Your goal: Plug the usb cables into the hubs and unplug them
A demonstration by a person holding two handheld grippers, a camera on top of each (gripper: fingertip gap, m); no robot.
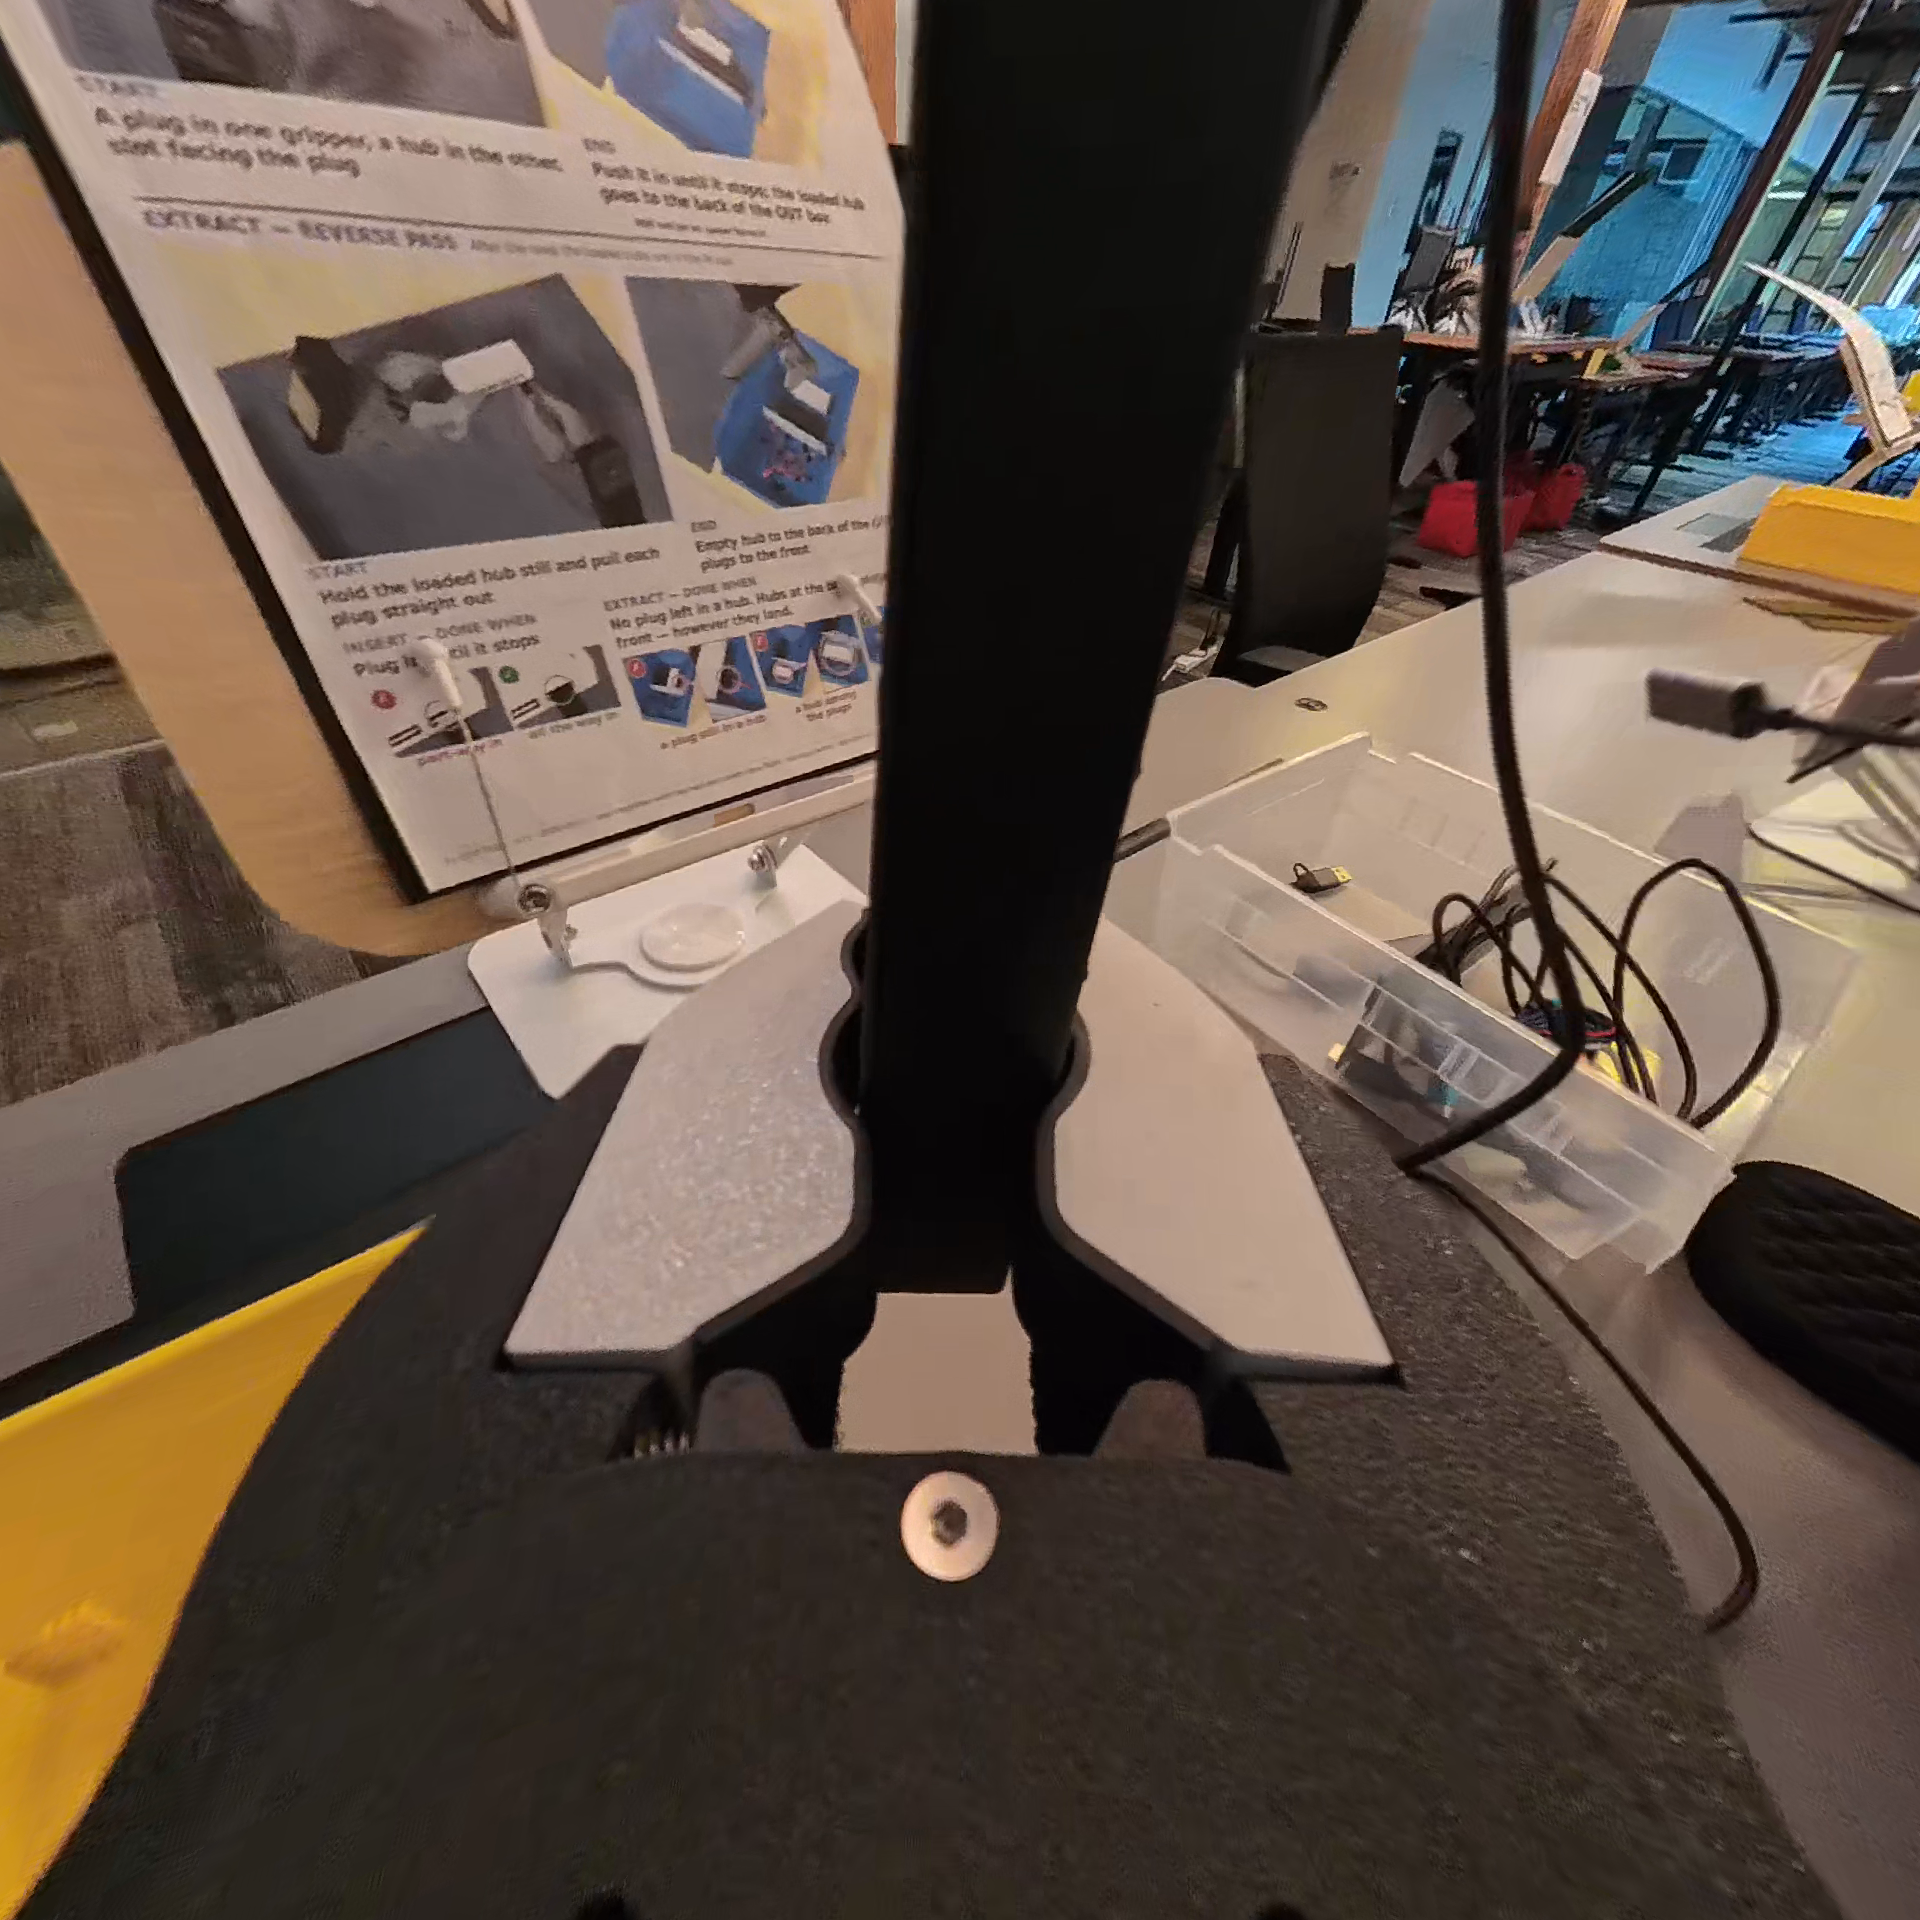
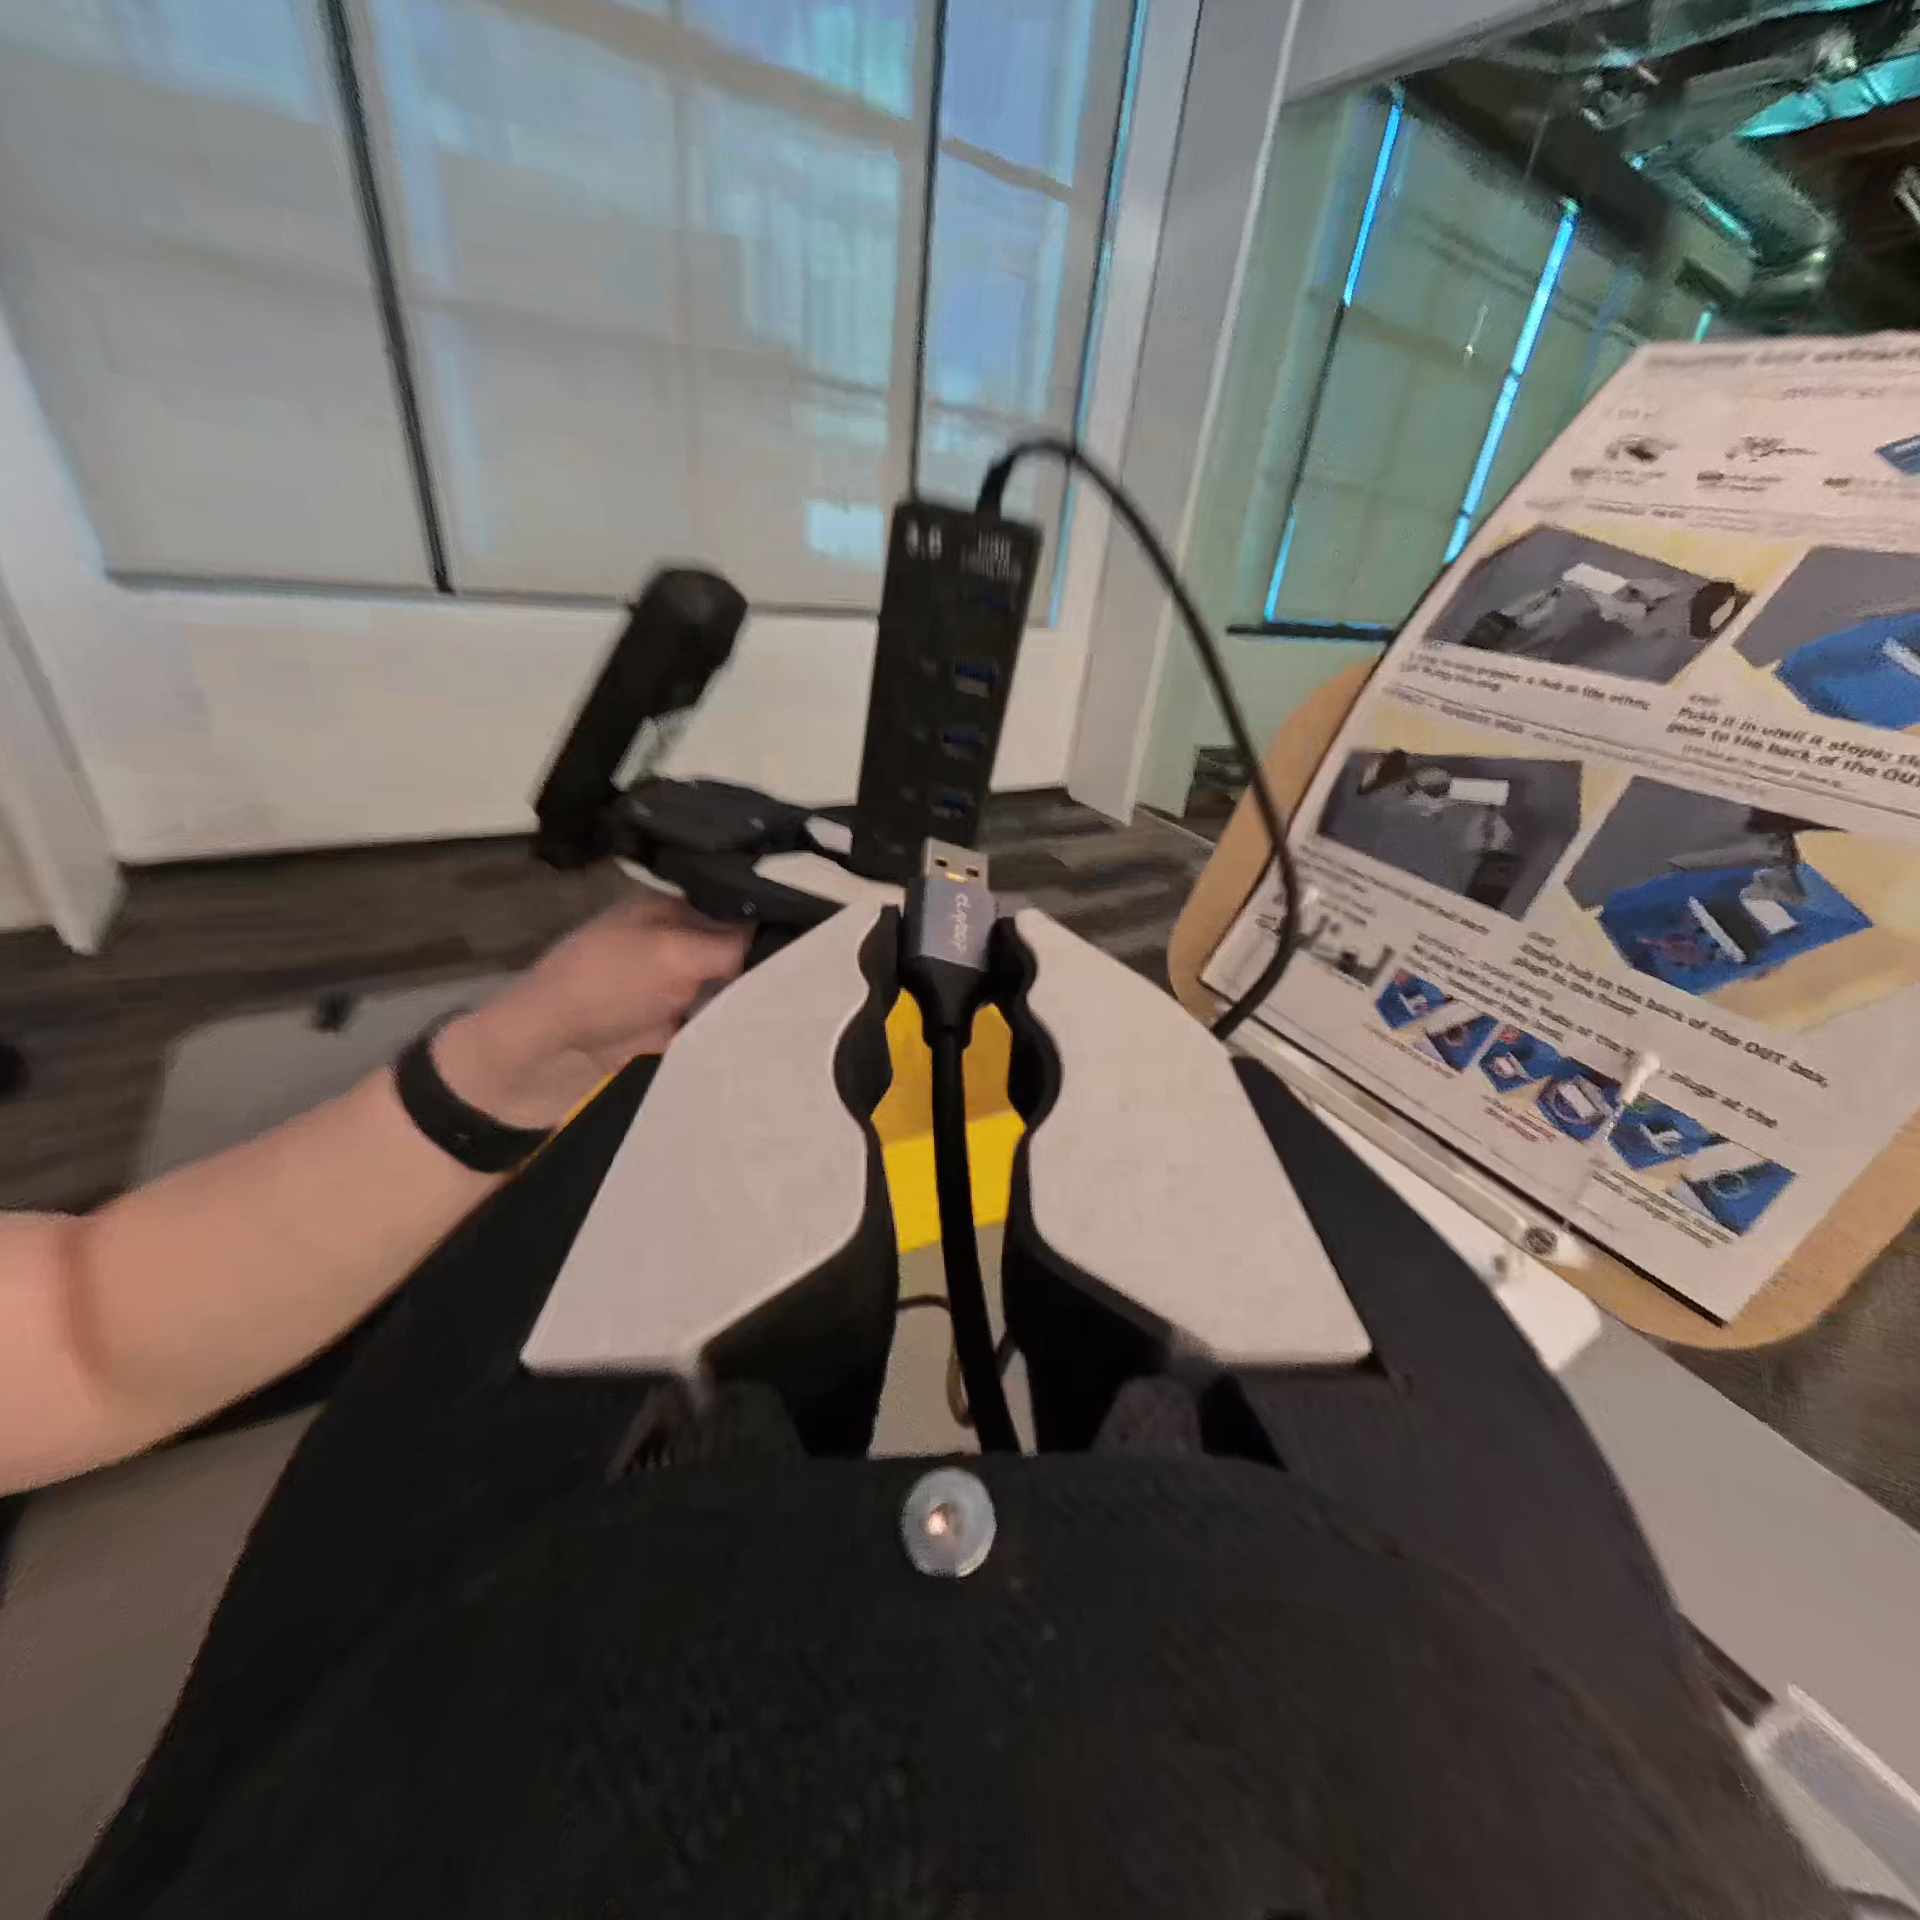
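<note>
Two grippers, both loaded. We hold the black hub [image 1: 1049, 520] upright in the left gripper [image 1: 956, 1049], jaws clamped on its lower end so its ports face the other hand. Our right gripper [image 2: 948, 966] pinches the usb cable [image 2: 961, 1195] just behind the plug [image 2: 951, 894], metal tip poking out at 12 o'clock, toward the hub's port row. Plug and hub sit near but apart; insertion not yet begun, we judge. Clear bin [image 1: 1455, 987] of spare cables rests on the worktop [image 1: 1558, 665] at 3 o'clock; instruction sheet [image 1: 499, 416] at 10 o'clock.
</note>
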